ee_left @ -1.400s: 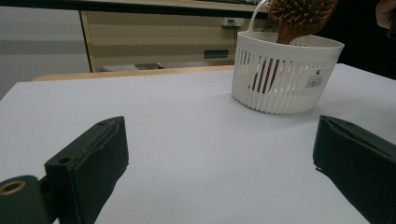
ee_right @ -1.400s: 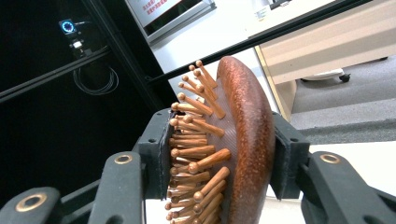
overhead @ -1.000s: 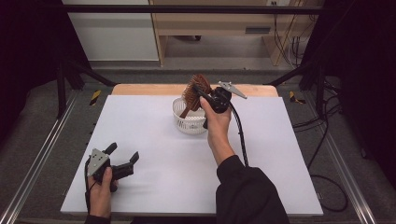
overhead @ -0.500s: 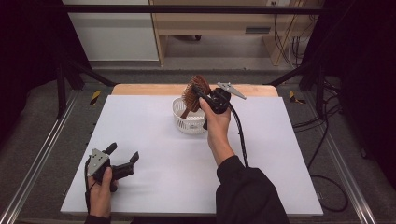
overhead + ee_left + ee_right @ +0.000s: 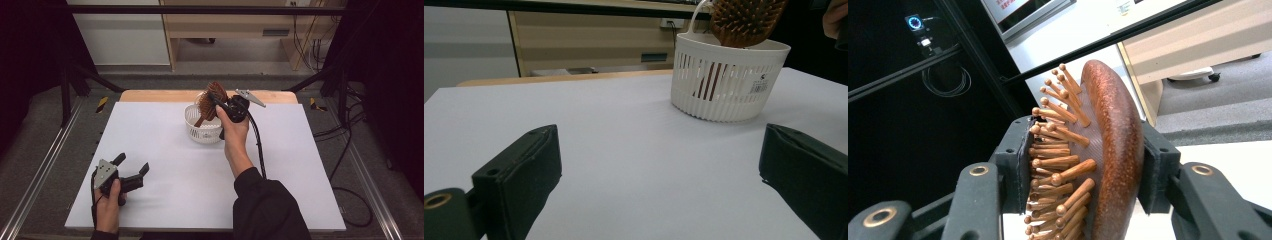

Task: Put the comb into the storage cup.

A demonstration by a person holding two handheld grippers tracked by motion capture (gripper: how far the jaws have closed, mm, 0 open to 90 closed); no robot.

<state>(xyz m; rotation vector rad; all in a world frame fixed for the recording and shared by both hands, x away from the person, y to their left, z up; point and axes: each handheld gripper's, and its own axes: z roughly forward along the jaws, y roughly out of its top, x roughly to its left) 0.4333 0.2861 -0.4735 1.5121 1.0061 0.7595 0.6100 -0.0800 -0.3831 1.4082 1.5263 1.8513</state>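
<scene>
Two tools work over the white counter: near left, the left tool rests with jaws spread wide, holding nothing. Farther off, the right tool clamps a brown wooden bristle hairbrush, tilted above the white slotted plastic basket at the far centre.

My high view looks forward and down from above my side of the table, taking in its whole white top. My left gripper view sits low near the surface, facing level across it toward the basket at upper right, also seen at centre of the high view. My right gripper view is very close on the hairbrush, tilted upward.
</scene>
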